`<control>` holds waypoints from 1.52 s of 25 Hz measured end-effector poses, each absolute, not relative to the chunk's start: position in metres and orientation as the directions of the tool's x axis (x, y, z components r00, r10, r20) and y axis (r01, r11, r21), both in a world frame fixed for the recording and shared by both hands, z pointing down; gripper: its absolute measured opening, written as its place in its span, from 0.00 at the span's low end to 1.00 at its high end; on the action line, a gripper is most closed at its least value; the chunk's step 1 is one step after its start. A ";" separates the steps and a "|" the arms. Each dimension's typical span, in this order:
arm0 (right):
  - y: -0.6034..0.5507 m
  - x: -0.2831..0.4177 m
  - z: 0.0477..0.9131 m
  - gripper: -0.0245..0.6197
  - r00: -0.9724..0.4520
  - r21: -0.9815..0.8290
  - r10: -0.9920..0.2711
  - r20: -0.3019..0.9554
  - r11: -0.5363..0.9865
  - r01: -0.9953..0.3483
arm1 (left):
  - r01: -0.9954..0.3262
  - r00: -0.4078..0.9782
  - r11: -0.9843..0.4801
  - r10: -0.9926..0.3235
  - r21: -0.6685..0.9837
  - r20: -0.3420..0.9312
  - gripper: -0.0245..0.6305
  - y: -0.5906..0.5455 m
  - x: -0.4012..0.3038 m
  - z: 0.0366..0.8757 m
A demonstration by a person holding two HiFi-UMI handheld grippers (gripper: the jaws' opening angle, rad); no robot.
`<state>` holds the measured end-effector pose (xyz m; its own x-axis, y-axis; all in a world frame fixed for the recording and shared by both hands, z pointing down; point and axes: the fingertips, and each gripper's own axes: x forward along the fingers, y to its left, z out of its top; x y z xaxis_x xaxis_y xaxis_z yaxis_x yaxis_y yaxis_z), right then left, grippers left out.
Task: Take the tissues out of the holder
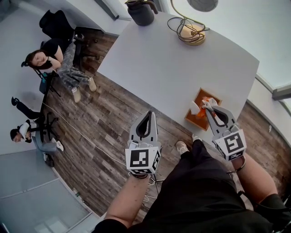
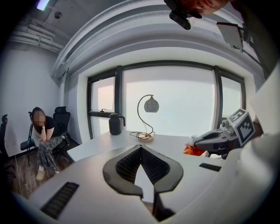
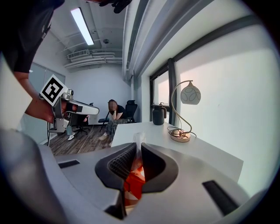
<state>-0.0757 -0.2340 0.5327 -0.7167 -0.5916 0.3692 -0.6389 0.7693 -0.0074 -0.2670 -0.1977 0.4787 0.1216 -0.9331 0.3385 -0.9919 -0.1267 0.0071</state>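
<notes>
A wooden tissue holder [image 1: 200, 94] sits at the near right edge of the white table [image 1: 173, 68]. An orange and white tissue pack [image 1: 198, 116] lies in it. My right gripper [image 1: 208, 106] reaches over the holder and is shut on the pack's white top. In the right gripper view, the white tip [image 3: 138, 141] sticks up between the pads and the orange part [image 3: 133, 183] hangs below. My left gripper [image 1: 148, 114] hovers over the wooden floor, left of the holder and off the table. It is shut with nothing in it, its tips touching [image 2: 141, 147].
On the table's far side stand a black kettle [image 1: 141, 12] and a curved lamp with a coiled cord [image 1: 193, 34]. Two people sit on chairs at the left [image 1: 54, 61] [image 1: 27, 132]. A thin cable [image 1: 77, 132] runs across the floor. My legs fill the bottom.
</notes>
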 end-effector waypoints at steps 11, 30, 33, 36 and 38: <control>-0.229 -0.071 0.517 0.08 -0.712 0.006 -0.609 0.349 0.761 -0.649 | -0.992 0.118 -0.124 -0.941 -0.001 0.317 0.04 -0.190 -0.268 0.466; -0.230 -0.062 0.481 0.08 -0.719 0.034 -0.629 0.297 0.759 -0.650 | -0.994 0.102 -0.111 -0.960 -0.023 0.260 0.04 -0.187 -0.271 0.431; -0.232 -0.065 0.473 0.08 -0.723 0.036 -0.629 0.286 0.761 -0.648 | -0.994 0.091 -0.102 -0.965 -0.033 0.244 0.04 -0.188 -0.275 0.422; -0.233 -0.064 0.465 0.08 -0.724 0.040 -0.633 0.274 0.759 -0.650 | -0.995 0.085 -0.096 -0.970 -0.037 0.228 0.04 -0.188 -0.277 0.413; -0.235 -0.062 0.460 0.08 -0.722 0.042 -0.639 0.267 0.756 -0.654 | -0.995 0.085 -0.096 -0.973 -0.040 0.216 0.04 -0.189 -0.277 0.407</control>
<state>-0.0622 -0.2353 0.4596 -0.7215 -0.6390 0.2666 -0.6538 0.7556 0.0416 -0.2765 -0.1893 0.4069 0.0849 -0.9726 0.2162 -0.9946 -0.0958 -0.0404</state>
